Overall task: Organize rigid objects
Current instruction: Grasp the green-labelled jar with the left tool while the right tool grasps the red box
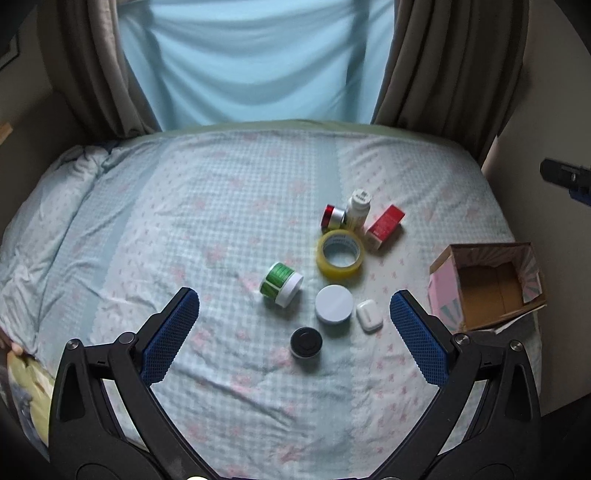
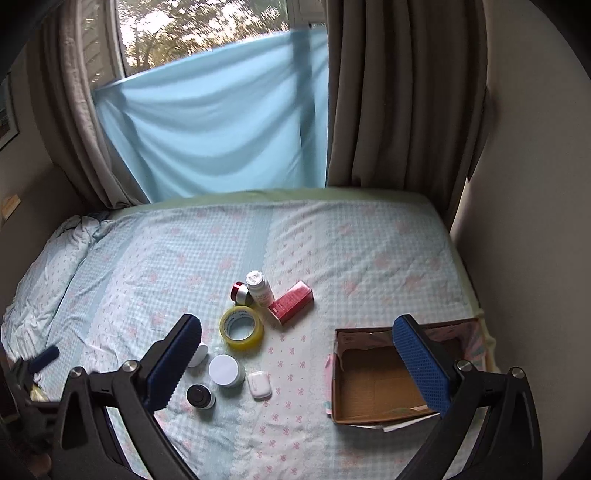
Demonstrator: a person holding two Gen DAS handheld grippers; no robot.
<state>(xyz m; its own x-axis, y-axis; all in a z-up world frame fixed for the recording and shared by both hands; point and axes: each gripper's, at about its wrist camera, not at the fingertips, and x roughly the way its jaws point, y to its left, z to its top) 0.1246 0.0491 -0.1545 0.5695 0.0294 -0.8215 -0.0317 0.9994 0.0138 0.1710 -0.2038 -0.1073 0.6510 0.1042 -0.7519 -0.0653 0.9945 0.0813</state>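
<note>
Now, with both sets of jaws apart and empty, your left gripper (image 1: 293,314) hangs nearest the black-lidded jar (image 1: 306,342), directly ahead.

Four jars (image 1: 282,289), one tape roll (image 1: 340,253), one bottle (image 1: 357,208), two boxes (image 1: 487,286), one earbud case (image 1: 369,316)

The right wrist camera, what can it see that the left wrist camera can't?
Only the right wrist view shows the window with trees outside, above the blue sheet. Only the left wrist view shows the whole green jar; in the right view a finger hides most of it. Both show the yellow tape roll, the red box, the white bottle, the white round jar, the black-lidded jar, the white earbud case and the empty cardboard box on the bed. Both grippers are open and empty.
</note>
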